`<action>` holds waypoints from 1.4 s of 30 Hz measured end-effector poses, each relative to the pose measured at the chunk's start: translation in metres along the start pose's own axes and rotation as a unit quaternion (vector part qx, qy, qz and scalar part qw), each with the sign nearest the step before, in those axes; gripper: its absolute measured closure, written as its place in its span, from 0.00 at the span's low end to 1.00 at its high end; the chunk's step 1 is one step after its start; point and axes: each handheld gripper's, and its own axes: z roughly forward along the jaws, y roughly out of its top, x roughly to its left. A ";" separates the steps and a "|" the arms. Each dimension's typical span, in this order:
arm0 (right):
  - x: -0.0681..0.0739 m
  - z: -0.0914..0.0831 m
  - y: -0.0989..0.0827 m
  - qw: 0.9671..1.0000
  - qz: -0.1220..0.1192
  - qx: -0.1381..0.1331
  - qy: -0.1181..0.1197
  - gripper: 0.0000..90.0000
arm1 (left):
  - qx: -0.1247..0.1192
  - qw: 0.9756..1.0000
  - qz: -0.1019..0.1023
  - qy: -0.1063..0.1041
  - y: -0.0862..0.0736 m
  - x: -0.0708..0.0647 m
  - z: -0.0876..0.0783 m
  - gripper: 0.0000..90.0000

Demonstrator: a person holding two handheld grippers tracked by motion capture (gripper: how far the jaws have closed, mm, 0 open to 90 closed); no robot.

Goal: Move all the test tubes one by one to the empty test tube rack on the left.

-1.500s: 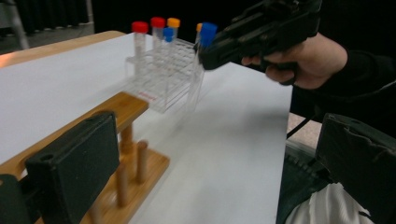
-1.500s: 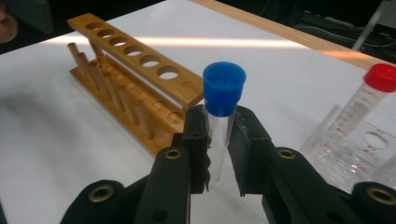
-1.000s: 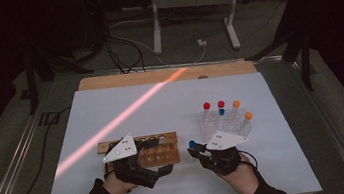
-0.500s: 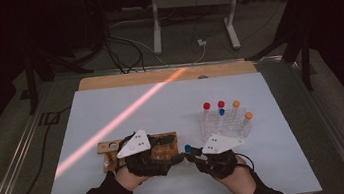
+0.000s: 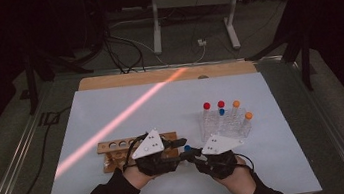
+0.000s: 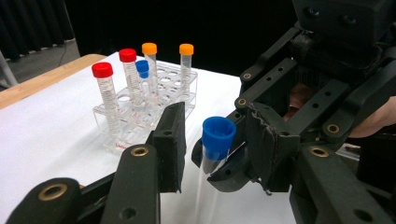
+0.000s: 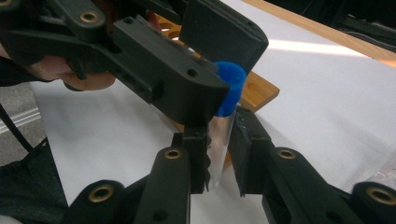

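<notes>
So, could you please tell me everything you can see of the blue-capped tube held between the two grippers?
The blue-capped tube is a clear, plastic-looking tube with a round blue screw cap, apparently empty. The right gripper clamps its clear body and holds it nearly upright above the white table cover. The left gripper has just been closing, its jaws flanking the cap; whether they touch it I cannot tell.

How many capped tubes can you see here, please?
6: five in the clear rack, two red, two orange, one blue; one blue-capped tube in the right claw.
</notes>
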 end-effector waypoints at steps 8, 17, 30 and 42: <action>0.000 0.001 0.000 1.000 0.001 0.001 0.000 0.86 | 0.007 1.000 0.007 0.005 0.000 -0.001 0.004 0.84; -0.003 -0.002 0.000 1.000 0.008 -0.011 -0.007 0.77 | -0.004 1.000 0.005 0.024 0.010 0.004 -0.002 0.86; -0.012 -0.005 0.000 0.999 0.037 -0.035 -0.018 0.32 | -0.030 0.995 0.001 0.097 0.026 0.028 -0.032 0.86; -0.015 -0.008 0.002 0.997 0.050 -0.057 -0.013 0.05 | -0.034 0.988 -0.008 0.150 0.021 0.050 -0.041 0.86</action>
